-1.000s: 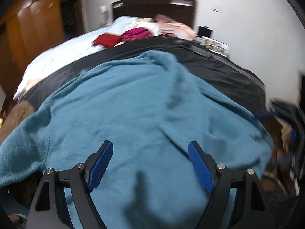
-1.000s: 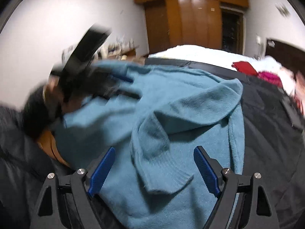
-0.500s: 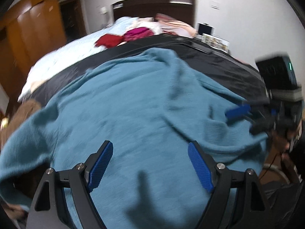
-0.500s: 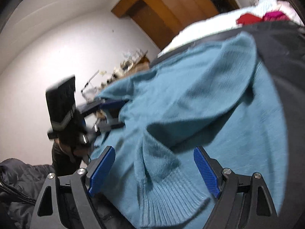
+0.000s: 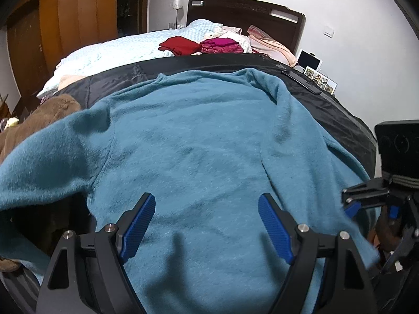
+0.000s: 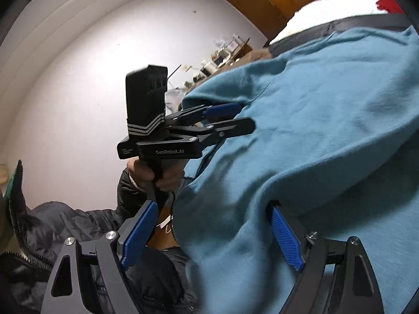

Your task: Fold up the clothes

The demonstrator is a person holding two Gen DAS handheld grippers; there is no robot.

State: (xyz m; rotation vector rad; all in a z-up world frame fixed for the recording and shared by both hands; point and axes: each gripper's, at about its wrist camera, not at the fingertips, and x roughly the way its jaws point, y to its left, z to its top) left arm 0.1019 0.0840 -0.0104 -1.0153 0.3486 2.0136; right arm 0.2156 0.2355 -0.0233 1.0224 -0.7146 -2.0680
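Teal knit: sweater (image 5: 204, 141) spread flat on dark cover (image 5: 327, 110) of bed (image 5: 110, 52), collar toward headboard, hem toward fingers.
Left wrist view: left gripper (image 5: 207, 225) over lower body panel, jaws apart, nothing between pads; long axis running away from fingers, collar to hem.
Same view, right edge: right gripper (image 5: 366, 204) beside sweater's right hem corner.
Right wrist view: right gripper (image 6: 214, 235) jaws apart, sweater's folded edge lying loose between them, unpinched; left gripper (image 6: 230, 117) over fabric farther left.
Likely nearer for hem corner: right.
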